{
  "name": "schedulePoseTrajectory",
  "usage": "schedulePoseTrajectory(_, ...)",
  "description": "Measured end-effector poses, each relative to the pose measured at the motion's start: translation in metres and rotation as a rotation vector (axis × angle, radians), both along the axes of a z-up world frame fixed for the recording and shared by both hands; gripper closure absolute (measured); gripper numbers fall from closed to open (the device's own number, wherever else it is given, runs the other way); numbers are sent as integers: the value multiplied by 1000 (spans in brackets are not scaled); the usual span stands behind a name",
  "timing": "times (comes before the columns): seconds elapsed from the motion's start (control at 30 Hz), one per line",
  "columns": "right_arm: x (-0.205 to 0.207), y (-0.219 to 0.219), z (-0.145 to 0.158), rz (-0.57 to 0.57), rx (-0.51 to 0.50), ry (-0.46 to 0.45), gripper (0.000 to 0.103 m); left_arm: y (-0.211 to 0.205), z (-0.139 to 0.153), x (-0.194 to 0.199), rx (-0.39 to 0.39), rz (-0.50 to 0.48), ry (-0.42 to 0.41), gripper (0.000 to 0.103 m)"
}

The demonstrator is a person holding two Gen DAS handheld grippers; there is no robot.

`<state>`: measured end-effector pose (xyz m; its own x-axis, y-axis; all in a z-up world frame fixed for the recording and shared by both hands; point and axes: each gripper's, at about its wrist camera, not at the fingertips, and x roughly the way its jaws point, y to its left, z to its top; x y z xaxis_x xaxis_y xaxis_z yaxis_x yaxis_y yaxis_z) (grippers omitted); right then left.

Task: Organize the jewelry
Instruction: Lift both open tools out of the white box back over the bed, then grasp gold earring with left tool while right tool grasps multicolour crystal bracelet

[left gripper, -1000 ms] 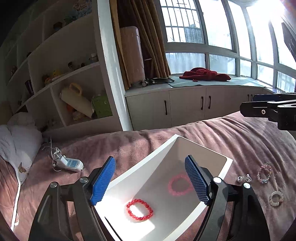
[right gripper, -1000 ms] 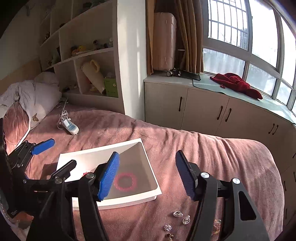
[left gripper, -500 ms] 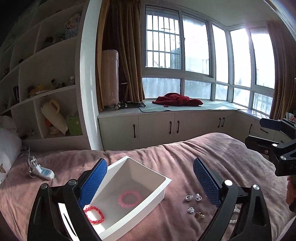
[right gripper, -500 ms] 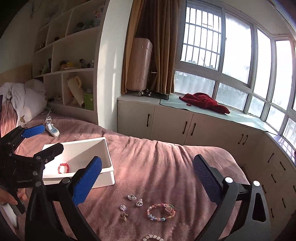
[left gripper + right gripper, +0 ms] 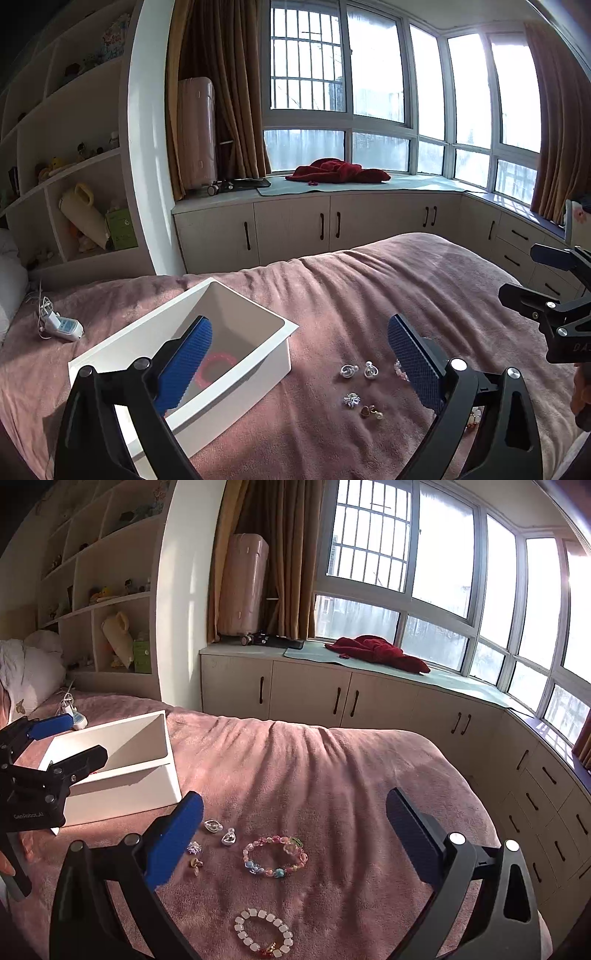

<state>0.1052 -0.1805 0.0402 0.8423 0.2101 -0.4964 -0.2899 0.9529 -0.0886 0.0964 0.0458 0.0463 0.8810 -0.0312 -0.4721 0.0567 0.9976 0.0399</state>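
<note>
- Right gripper (image 5: 293, 834): jaws spread wide, nothing between them, poised above the loose jewelry on the pink bedspread (image 5: 332, 768). Left gripper (image 5: 299, 354): likewise wide apart and empty, straddling the near right corner of the white box (image 5: 258, 365) and the small pieces beside it.
- Nearest the right gripper, toward the bed's near edge: a white bead bracelet (image 5: 263, 936). Just beyond it lies a multicoloured bead bracelet (image 5: 275, 856). Risk: pads closing on a single bead may let the loop swing or slip out in transit.
- Left of the multicoloured bracelet: four small pieces, two clear charms (image 5: 221, 830), a spiky silver ornament (image 5: 194, 847) and a gold-toned earring (image 5: 195, 863), lying close together. Risk: a wide jaw closing here may catch two at once, or press one into the plush fabric, where it would be hard to find.
- Risk: the soft, creased bedspread gives under pressure; a descent judged as for a hard surface may pinch cloth along with the jewelry.
- Farther left: the white box, holding a pink bracelet (image 5: 218, 367); other contents cannot be judged from these views. Risk: the box sits on yielding bedding, so a knock from either gripper may tip or shift it.
- Both grippers work near the same small pieces; collision is possible if they converge.
- Farthest: a white charger (image 5: 62, 326) near the bed's far left edge, clear of the work.
</note>
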Motion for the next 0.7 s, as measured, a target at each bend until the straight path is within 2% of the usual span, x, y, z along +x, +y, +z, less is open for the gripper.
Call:
schedulePoseTrajectory(0.2,21,-16,-34,-36,37,91,5,-22,-33,9,46,-49,49,6)
schedulePoseTrajectory(0.43,52,-28,-60,-80,79,155,5,-40,-72,22,38,-114,121,6)
schedulePoseTrajectory(0.6,74,-29,-86,-95,65,235,17,-48,-97,34,17,-152,176,7)
schedulePoseTrajectory(0.7,83,-32,-103,-105,57,274,23,-54,-114,41,21,-185,199,13)
